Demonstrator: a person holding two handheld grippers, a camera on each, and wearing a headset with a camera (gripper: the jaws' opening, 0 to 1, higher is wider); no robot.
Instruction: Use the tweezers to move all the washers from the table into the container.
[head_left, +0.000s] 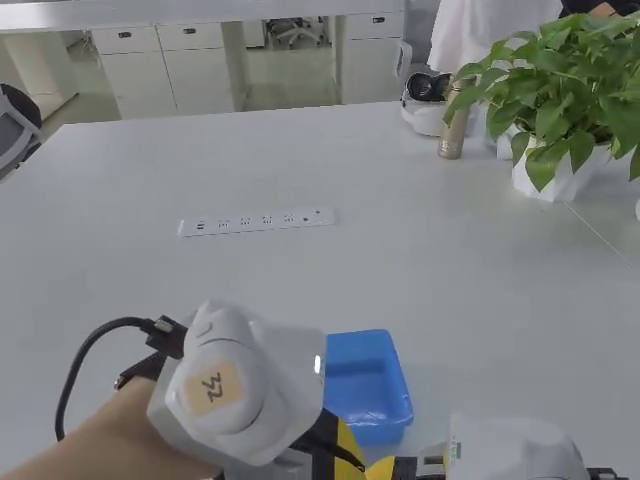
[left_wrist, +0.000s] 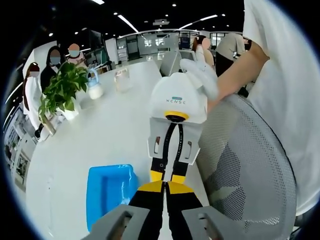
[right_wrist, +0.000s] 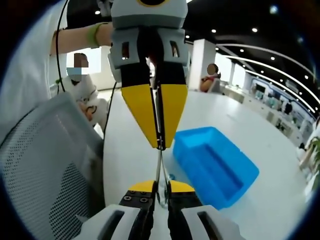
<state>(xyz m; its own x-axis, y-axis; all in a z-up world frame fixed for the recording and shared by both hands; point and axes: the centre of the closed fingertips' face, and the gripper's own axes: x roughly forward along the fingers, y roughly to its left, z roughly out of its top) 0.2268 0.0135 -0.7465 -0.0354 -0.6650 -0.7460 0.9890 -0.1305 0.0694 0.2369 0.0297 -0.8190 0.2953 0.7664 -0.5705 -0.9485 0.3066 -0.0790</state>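
Note:
Thin metal tweezers (right_wrist: 160, 167) run straight between the two grippers, which meet tip to tip over the table's near edge. My left gripper (right_wrist: 160, 144) comes in from above in the right gripper view, its yellow jaws shut on the tweezers' far end. My right gripper (right_wrist: 160, 190) is shut on the near end. The left gripper view shows my left gripper (left_wrist: 163, 188) facing my right gripper (left_wrist: 167, 176). In the head view the left gripper (head_left: 348, 452) is at bottom left and the right gripper (head_left: 402, 466) at bottom right. The blue container (head_left: 365, 385) (left_wrist: 107, 192) (right_wrist: 215, 167) stands open just beyond them.
A white power strip (head_left: 257, 222) lies mid-table. A potted plant (head_left: 560, 90), a metal bottle (head_left: 452, 125) and a white device (head_left: 425, 100) stand at the far right. A grey mesh chair (left_wrist: 250, 165) is beside the table's near edge. People stand in the background.

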